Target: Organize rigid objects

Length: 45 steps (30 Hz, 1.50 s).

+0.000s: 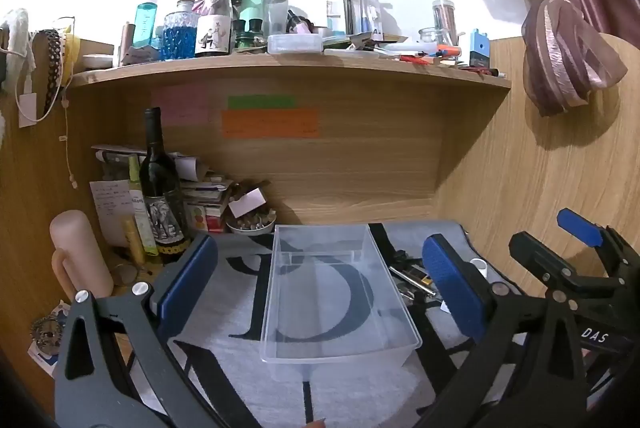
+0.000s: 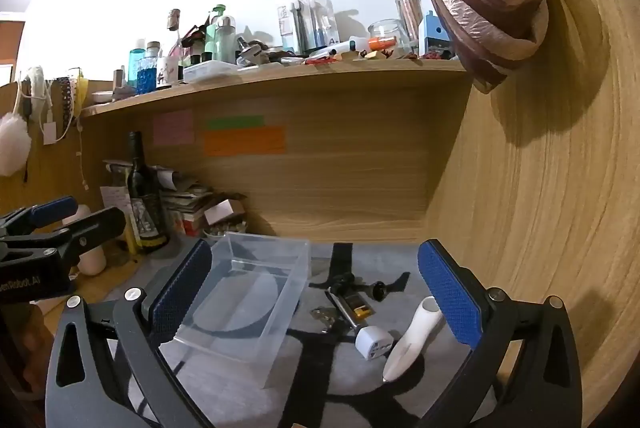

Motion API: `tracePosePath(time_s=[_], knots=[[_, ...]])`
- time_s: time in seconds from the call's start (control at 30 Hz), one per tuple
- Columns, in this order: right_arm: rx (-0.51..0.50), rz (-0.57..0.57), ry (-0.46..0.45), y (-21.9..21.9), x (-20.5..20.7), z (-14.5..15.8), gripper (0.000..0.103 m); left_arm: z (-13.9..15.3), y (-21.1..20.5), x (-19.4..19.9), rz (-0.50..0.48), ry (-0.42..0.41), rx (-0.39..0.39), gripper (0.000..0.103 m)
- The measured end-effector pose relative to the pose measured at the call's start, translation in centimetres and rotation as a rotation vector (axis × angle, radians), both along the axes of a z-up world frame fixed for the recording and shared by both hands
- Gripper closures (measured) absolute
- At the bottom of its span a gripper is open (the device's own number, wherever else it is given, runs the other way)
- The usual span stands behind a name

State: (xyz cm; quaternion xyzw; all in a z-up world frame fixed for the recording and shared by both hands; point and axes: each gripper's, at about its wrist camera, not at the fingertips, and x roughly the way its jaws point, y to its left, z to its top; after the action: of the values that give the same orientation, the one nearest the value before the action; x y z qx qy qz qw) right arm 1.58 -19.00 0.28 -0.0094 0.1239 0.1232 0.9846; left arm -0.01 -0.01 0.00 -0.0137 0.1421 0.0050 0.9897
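A clear plastic box (image 1: 332, 292) (image 2: 248, 292) stands empty on a grey cloth with black lettering. To its right lie small rigid items: a white handheld device (image 2: 412, 336), a white plug adapter (image 2: 374, 342), a metal tool with a yellow part (image 2: 352, 308) (image 1: 412, 278), and a small black round piece (image 2: 379, 291). My left gripper (image 1: 320, 288) hovers open in front of the box, its blue pads wide on either side. My right gripper (image 2: 316, 300) is open too, above the box's right edge and the small items. Neither holds anything.
A dark wine bottle (image 1: 160, 196), a pale pink bottle (image 1: 80, 252), stacked papers and boxes crowd the back left corner. A wooden shelf (image 1: 288, 68) above carries many bottles and jars. A wood panel with a tied pink curtain (image 1: 568, 40) closes the right side.
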Motion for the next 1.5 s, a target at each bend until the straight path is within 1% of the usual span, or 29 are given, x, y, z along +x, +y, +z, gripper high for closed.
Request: tracePosePath(time_s=[0.4, 0.6, 1.5], knots=[[-0.003, 0.002, 0.005, 0.2, 0.1, 0.1, 0.000, 0.0, -0.4, 0.1, -0.006, 0.005, -0.018, 0.000], [-0.004, 0.003, 0.004, 0.3, 0.1, 0.1, 0.000, 0.0, 0.5, -0.1, -0.004, -0.008, -0.027, 0.000], [-0.006, 0.001, 0.001, 0.2, -0.1, -0.1, 0.000, -0.4, 0.4, 0.2, -0.006, 0.003, -0.027, 0.000]])
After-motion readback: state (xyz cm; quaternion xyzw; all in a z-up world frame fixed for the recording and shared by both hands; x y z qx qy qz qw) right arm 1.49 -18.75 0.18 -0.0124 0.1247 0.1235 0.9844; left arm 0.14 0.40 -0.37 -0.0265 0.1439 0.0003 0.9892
